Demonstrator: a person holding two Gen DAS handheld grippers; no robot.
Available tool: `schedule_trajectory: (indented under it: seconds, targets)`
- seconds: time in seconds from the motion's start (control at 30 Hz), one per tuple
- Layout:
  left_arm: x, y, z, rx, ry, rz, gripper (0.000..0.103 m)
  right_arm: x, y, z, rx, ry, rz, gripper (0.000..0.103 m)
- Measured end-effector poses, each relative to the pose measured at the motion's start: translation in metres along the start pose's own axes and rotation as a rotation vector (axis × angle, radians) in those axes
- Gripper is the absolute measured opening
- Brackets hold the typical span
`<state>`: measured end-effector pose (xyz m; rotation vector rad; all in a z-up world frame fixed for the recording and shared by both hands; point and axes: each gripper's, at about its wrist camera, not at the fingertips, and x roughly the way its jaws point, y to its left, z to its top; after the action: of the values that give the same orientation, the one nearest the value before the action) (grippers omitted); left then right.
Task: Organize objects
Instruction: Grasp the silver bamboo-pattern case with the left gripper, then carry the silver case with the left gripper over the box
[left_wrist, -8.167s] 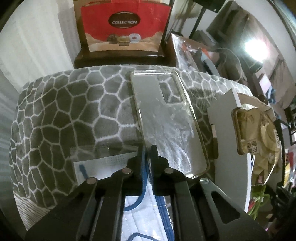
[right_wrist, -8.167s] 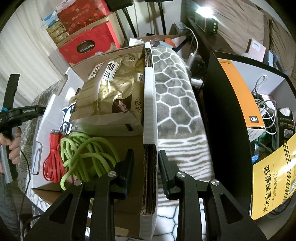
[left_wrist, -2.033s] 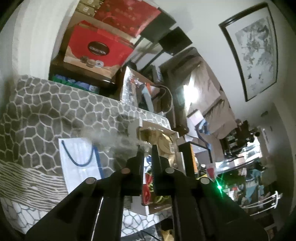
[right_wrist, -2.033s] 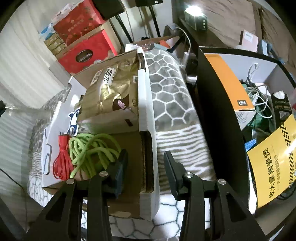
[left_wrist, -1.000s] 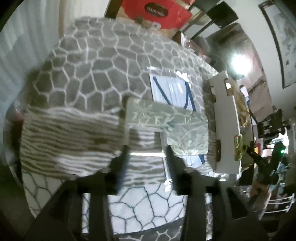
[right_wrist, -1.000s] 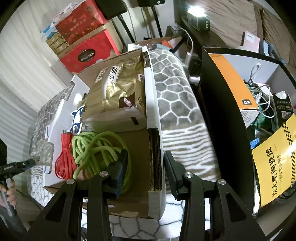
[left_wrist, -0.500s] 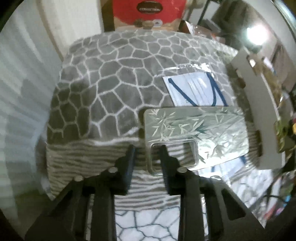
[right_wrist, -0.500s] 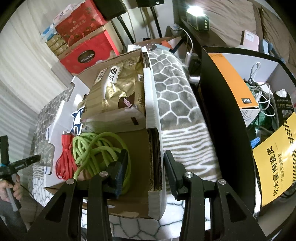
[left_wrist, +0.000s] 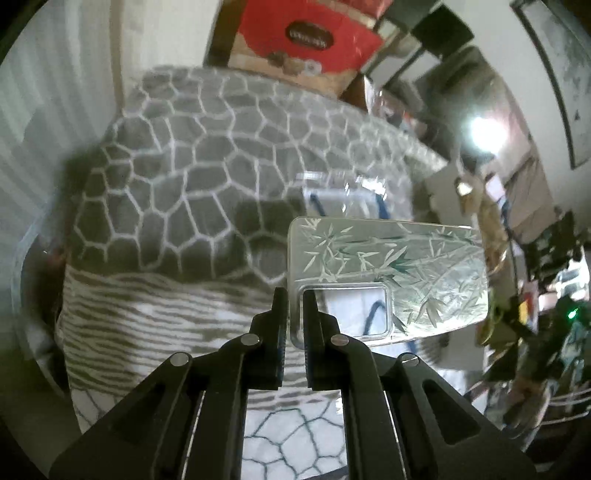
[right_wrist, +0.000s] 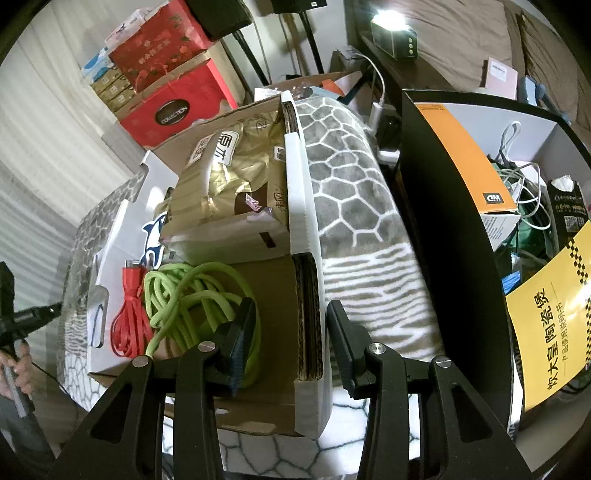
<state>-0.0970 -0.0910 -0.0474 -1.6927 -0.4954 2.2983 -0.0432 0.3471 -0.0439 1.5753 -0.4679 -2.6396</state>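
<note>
Clamped in the left hand-held gripper (left_wrist: 295, 295), whose jaws have just been closing, a bamboo-print phone case (left_wrist: 388, 273) is held above the blanket (left_wrist: 184, 177), its 3 o'clock end blurred. Only the right wrist view shows the right hand-held gripper (right_wrist: 291, 314) apart astride the cardboard box (right_wrist: 306, 295) wall; contact cannot be told.

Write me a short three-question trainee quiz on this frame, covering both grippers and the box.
1. True or false: the left gripper is shut on the bamboo-print phone case.
2. Which wall of the cardboard box stands between the right gripper's fingers? A) the near white-edged side wall B) the far flap C) none
3. Fill in: beside the red cable in the box lies a coiled ____ cable.

Key
1. True; it pinches the case's edge by the camera cutout, and its jaws have just been closing.
2. A; whether the pads press on it is unclear.
3. Green.
</note>
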Motion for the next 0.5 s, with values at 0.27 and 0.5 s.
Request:
schedule_trajectory:
  seconds: [0.27, 0.5]
  targets:
    - [-0.013, -0.055, 0.003, 0.057, -0.027, -0.076, 0.007, -0.001, 0.001, 0.001, -0.003, -0.001, -0.010, 0.042]
    - [0.014, -0.125, -0.001, 0.129, 0.015, -0.119, 0.007, -0.009, 0.000, 0.000, -0.030, -0.010, -0.024, 0.027]
